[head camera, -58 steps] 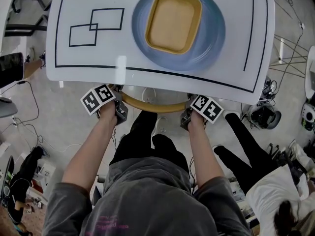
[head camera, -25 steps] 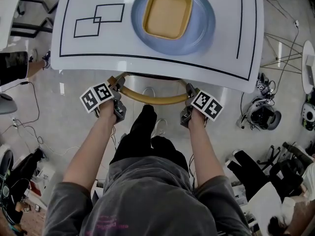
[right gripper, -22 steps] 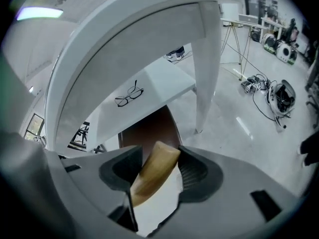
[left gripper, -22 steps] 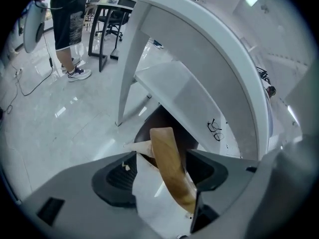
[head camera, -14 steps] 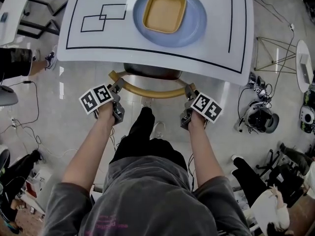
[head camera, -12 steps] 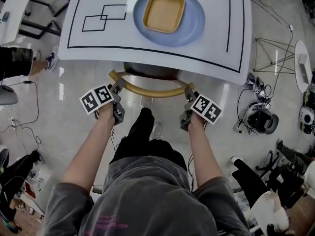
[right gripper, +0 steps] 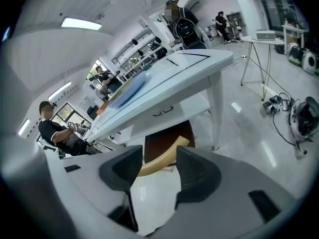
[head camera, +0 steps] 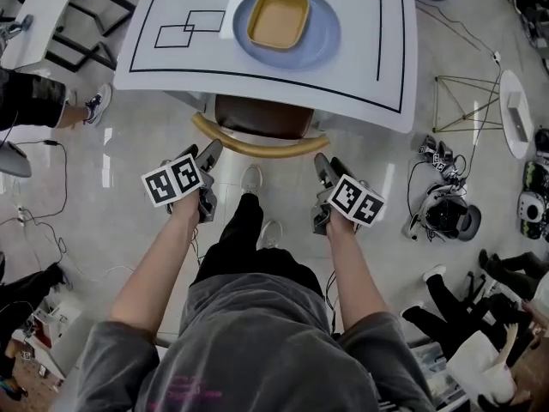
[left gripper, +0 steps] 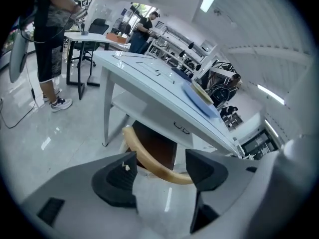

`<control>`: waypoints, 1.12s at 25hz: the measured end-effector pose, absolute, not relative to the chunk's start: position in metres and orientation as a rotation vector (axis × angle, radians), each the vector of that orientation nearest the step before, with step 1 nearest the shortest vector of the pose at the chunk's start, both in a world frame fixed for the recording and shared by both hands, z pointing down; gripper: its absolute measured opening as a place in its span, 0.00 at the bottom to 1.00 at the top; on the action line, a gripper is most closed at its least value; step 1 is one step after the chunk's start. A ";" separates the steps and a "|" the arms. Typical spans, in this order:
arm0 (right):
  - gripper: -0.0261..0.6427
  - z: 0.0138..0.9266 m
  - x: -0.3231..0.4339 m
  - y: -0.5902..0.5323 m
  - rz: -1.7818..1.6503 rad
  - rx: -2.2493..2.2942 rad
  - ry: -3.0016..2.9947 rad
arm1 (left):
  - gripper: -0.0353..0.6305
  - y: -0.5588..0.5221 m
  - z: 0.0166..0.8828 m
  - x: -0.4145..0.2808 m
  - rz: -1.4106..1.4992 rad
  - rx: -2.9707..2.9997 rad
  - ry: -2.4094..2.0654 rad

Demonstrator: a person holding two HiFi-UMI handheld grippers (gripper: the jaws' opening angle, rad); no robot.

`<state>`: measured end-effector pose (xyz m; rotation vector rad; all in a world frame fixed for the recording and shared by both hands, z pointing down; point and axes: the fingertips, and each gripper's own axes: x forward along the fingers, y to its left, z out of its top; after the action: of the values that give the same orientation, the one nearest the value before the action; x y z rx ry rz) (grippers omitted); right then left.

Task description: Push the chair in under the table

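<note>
Wooden back rail point(head camera: 257, 147) of the chair point(head camera: 262, 117) sat just outside the table point(head camera: 377, 84) edge, seat beneath; left gripper point(head camera: 199, 153) and right gripper point(head camera: 328, 163) hung clear, jaws spread and empty; any last push should load both rail ends evenly

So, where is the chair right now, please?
In the head view the chair stands at centre, seat partly under the near edge of the table, its curved backrest just ahead of the left gripper and right gripper.

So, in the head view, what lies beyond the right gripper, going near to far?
Right gripper → curved tan wooden chair back → brown chair seat → white table → round blue plate holding a yellow tray.
</note>
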<state>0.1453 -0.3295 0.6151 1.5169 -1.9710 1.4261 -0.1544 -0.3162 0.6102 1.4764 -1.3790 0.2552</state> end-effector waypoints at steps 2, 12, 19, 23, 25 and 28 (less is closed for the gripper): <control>0.35 0.600 0.144 -0.322 1.396 1.501 -2.011 | 0.50 -0.308 0.596 -0.147 0.250 1.533 -1.374; 0.35 0.528 0.152 -0.282 1.157 1.436 -2.234 | 0.50 -0.275 0.511 -0.097 0.294 1.897 -1.366; 0.35 0.473 0.166 -0.254 0.968 1.406 -2.389 | 0.50 -0.242 0.443 -0.054 0.313 2.153 -1.393; 0.35 0.445 0.174 -0.235 0.887 1.396 -2.448 | 0.50 -0.222 0.411 -0.038 0.295 2.225 -1.409; 0.35 0.429 0.178 -0.226 0.842 1.394 -2.480 | 0.50 -0.214 0.397 -0.031 0.301 2.260 -1.419; 0.35 0.406 0.183 -0.217 0.774 1.382 -2.522 | 0.50 -0.205 0.374 -0.023 0.282 2.300 -1.433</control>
<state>0.1826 -0.2166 0.4062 1.3824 -2.5218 0.7744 -0.0229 -0.2049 0.3742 2.3001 -1.4328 0.2823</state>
